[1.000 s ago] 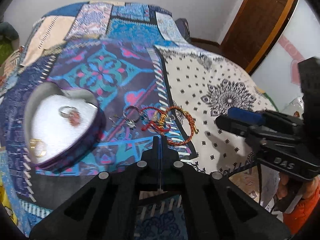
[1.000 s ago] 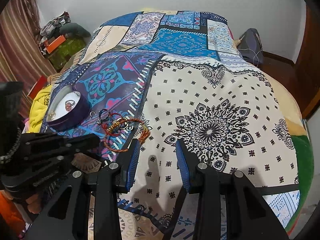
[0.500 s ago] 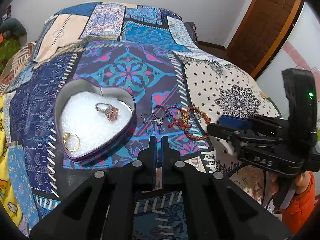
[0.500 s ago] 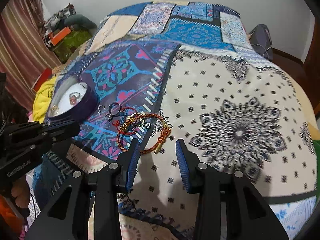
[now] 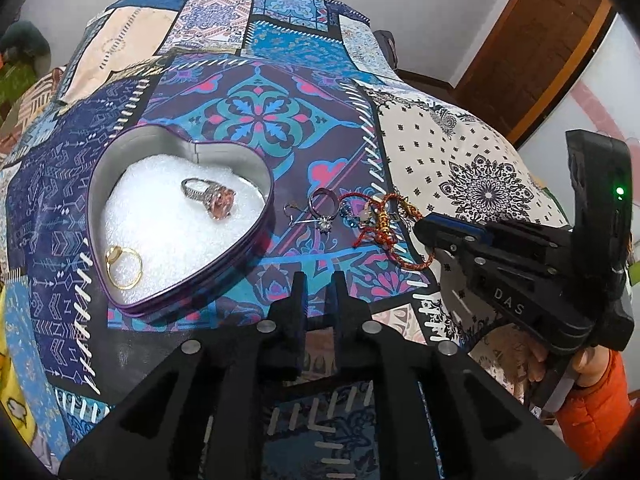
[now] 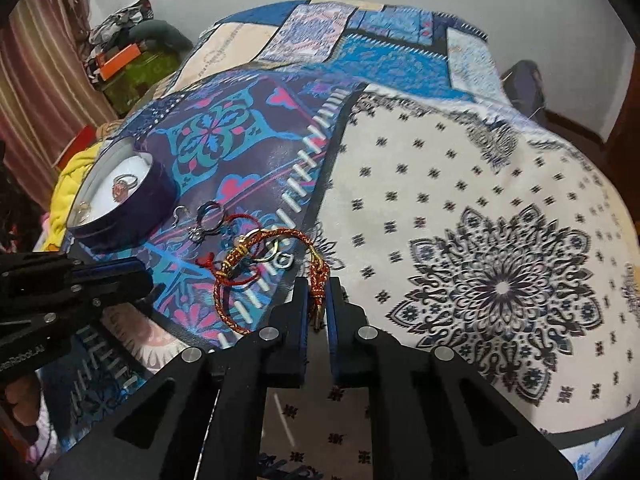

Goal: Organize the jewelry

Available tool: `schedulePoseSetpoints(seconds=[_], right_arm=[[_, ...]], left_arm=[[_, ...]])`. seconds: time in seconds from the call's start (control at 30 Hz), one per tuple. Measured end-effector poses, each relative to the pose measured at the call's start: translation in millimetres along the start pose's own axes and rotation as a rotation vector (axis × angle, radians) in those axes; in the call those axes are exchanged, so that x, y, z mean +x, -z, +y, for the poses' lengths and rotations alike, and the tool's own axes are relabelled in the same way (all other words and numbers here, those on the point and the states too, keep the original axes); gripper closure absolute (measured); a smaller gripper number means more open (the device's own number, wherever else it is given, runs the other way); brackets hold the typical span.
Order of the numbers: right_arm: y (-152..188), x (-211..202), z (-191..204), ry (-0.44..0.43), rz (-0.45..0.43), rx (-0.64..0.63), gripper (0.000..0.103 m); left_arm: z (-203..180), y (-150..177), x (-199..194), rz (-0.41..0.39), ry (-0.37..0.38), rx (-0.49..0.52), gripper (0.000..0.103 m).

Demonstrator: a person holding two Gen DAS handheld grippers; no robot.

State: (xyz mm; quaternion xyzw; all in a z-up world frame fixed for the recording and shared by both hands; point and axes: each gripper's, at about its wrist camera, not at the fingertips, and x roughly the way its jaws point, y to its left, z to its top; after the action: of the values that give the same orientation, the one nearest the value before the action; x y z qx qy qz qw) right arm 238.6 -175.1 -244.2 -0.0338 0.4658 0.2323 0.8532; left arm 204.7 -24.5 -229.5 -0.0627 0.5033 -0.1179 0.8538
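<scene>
A purple heart-shaped tin [image 5: 96, 184] [image 6: 132, 216] with white padding lies on the patterned bedspread. It holds a silver ring with a pink stone [image 5: 210, 198] and a gold ring [image 5: 124, 266]. Beside it lie a silver ring [image 5: 322, 208] [image 6: 208, 216], a small hook earring [image 5: 292, 212] and tangled red-and-gold braided bracelets [image 5: 384, 228] [image 6: 264, 256]. My right gripper [image 6: 316, 300] [image 5: 424, 232] is nearly shut around the knotted end of a braided bracelet [image 6: 318, 284]. My left gripper [image 5: 316, 292] [image 6: 132, 276] is slightly open and empty, just short of the tin and silver ring.
The bedspread [image 6: 480, 208] has a cream section with black motifs on the right. Clothes and boxes [image 6: 128, 56] are piled beyond the bed's far left corner. A wooden door [image 5: 540, 40] stands at the right.
My right gripper has moved forward and closed around the bracelet's knotted end. My left gripper has opened a little and come closer to the tin.
</scene>
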Motion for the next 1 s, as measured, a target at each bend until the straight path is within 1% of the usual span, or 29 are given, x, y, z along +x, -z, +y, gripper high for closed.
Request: schedulePoseSetpoints(seconds=[0.2, 0.3, 0.37, 0.43, 0.6, 0.63, 0.67, 0.73, 0.8, 0.87, 0.93, 1.0], right_arm=[[-5.3, -26.1, -5.4, 0.02, -0.092, 0.005, 0.096], [-10.9, -38.0, -12.7, 0.031, -0.124, 0.014, 0.096], [-12.7, -44.7, -18.0, 0.033, -0.138, 0.024, 0.096], [-11.8, -49.6, -20.8, 0.036, -0.148, 0.032, 0.096], [-3.8, -52.3, -27.6, 0.067, -0.146, 0.037, 0.096], [-2.0, -52.3, -28.2, 0.071, -0.143, 0.038, 0.096], [0.4, -51.6, -30.1, 0.072, -0.137, 0.043, 0.096], [3.8, -51.4, -33.3, 0.076, -0.132, 0.054, 0.096], [6.9, -53.2, -36.8, 0.084, -0.133, 0.062, 0.096], [9.4, -55.9, -40.1, 0.082, -0.136, 0.069, 0.096], [11.1, -58.1, -41.7, 0.077, -0.138, 0.075, 0.096], [12.5, -60.2, -41.4, 0.073, -0.142, 0.075, 0.096]], left_arm=[[-5.1, -3.9, 2.8, 0.003, -0.002, 0.017, 0.093], [-7.1, -6.7, 6.2, 0.009, -0.002, 0.019, 0.092], [-8.1, -8.4, 8.3, 0.015, 0.007, 0.014, 0.092], [-10.1, -10.1, 10.8, 0.023, 0.032, 0.008, 0.092], [-21.1, -17.2, 16.6, 0.027, 0.052, 0.009, 0.092], [-22.8, -19.4, 18.0, 0.029, 0.06, 0.003, 0.09], [-24.2, -21.8, 19.9, 0.03, 0.064, -0.008, 0.086], [-27.2, -26.4, 23.6, 0.032, 0.072, -0.029, 0.08], [-30.6, -29.1, 26.7, 0.033, 0.07, -0.033, 0.077], [-34.5, -31.5, 31.0, 0.035, 0.056, -0.039, 0.069], [-37.0, -33.4, 36.1, 0.037, 0.047, -0.056, 0.064], [-39.0, -34.4, 40.1, 0.037, 0.042, -0.066, 0.064]])
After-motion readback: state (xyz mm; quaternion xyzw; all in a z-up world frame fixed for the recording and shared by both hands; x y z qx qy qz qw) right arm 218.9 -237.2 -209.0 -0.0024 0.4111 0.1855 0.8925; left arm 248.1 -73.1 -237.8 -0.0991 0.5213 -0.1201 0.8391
